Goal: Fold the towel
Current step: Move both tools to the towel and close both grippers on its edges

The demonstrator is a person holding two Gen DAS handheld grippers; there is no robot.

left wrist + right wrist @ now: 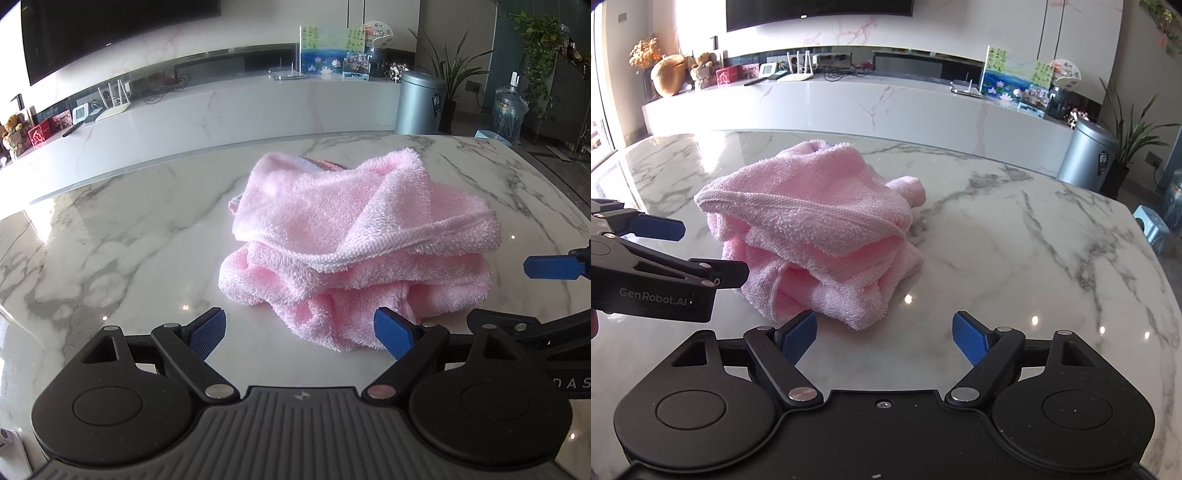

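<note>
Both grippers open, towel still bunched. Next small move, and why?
Probably ease the left gripper forward to pinch the towel's hemmed edge. The towel lies crumpled in a heap on the table, nothing is held, and the right gripper is open just short of it; a hem has to be found before any fold.

Crumpled pink towel [812, 229] on marble table [1034, 240], right tool [884, 334] spread wide
</note>
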